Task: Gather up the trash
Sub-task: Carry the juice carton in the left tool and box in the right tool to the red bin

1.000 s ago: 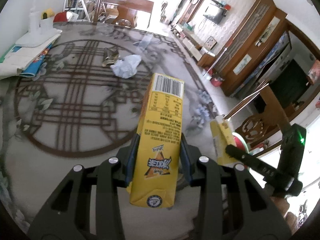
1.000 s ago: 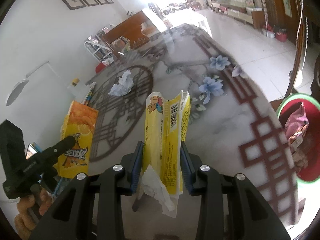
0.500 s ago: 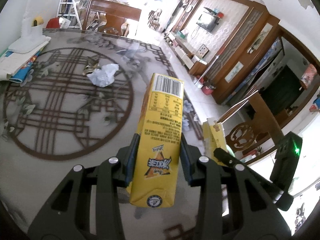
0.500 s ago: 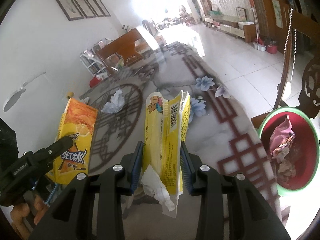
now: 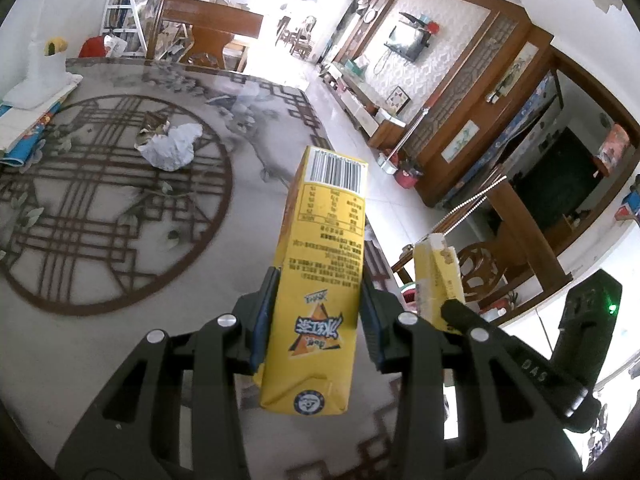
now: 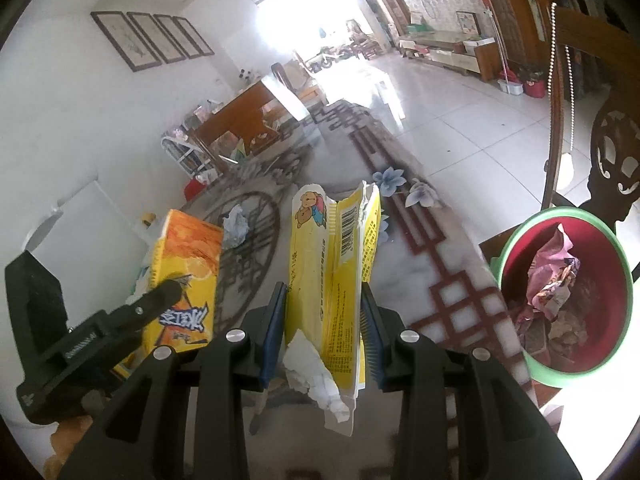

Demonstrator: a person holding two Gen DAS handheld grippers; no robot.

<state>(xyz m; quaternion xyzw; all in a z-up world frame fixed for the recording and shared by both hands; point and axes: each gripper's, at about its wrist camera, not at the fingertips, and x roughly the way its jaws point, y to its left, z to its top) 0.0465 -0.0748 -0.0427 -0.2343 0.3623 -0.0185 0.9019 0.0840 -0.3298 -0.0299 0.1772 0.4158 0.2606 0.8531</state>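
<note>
A yellow drink carton [image 5: 320, 280] stands upright between the pads of the left gripper [image 5: 316, 312], which pinches its sides above the patterned table [image 5: 100, 280]. The right gripper [image 6: 324, 320] clamps a torn yellow wrapper [image 6: 332, 264] with a scrap of white paper [image 6: 316, 380] hanging from its lower end. To the right of it, below the table edge, sits a green-rimmed red bin [image 6: 624, 280] already holding crumpled wrappers [image 6: 552, 280]. Farther back on the table lie a crumpled white paper ball [image 5: 172, 146] and a small brown scrap [image 5: 154, 130] touching it.
</note>
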